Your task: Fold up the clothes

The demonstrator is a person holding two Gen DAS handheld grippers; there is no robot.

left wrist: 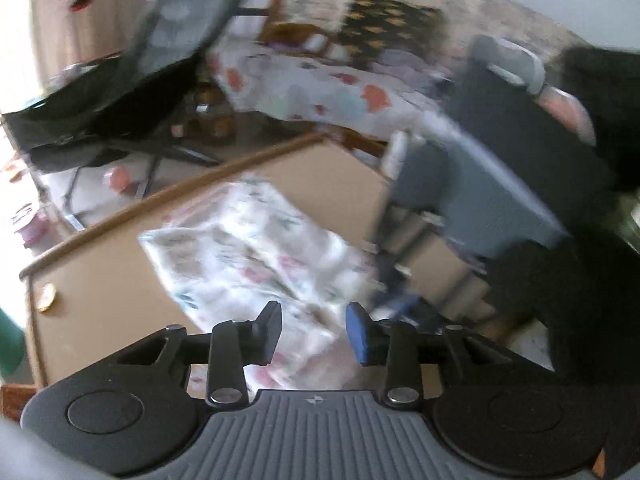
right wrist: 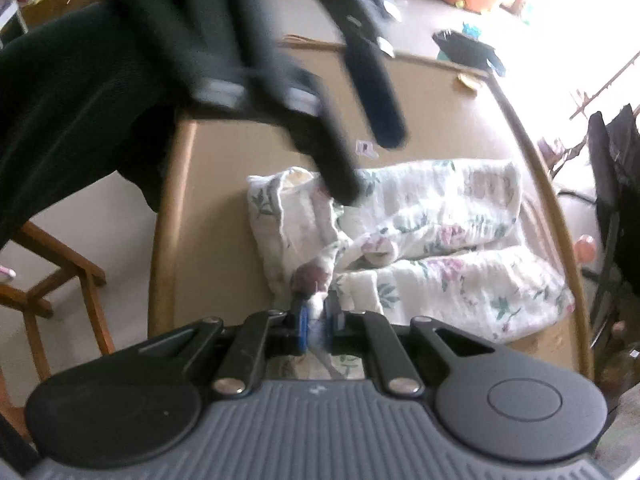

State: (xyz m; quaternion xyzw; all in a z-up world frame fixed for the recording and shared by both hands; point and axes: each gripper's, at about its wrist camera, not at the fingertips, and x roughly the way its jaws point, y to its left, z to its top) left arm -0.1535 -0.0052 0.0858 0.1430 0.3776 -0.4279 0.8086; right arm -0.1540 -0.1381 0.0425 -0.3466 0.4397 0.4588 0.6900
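A white floral garment point(left wrist: 256, 256) lies bunched and partly folded on a tan table point(left wrist: 100, 280). My left gripper point(left wrist: 314, 332) hovers over its near edge, jaws apart, with no cloth pressed between the pads. In the right wrist view the same garment point(right wrist: 440, 240) spreads across the table point(right wrist: 224, 160). My right gripper point(right wrist: 316, 320) is shut on a pinched fold at its near edge. The left gripper point(right wrist: 368, 160) shows there as a blurred black shape above the garment's far left corner.
A black folding chair point(left wrist: 120, 92) and a bed with a flowered sheet point(left wrist: 320, 88) stand beyond the table. A small yellow object point(left wrist: 47, 298) lies near the table's corner. A wooden chair point(right wrist: 60, 280) stands to the left, below a dark sleeve point(right wrist: 60, 120).
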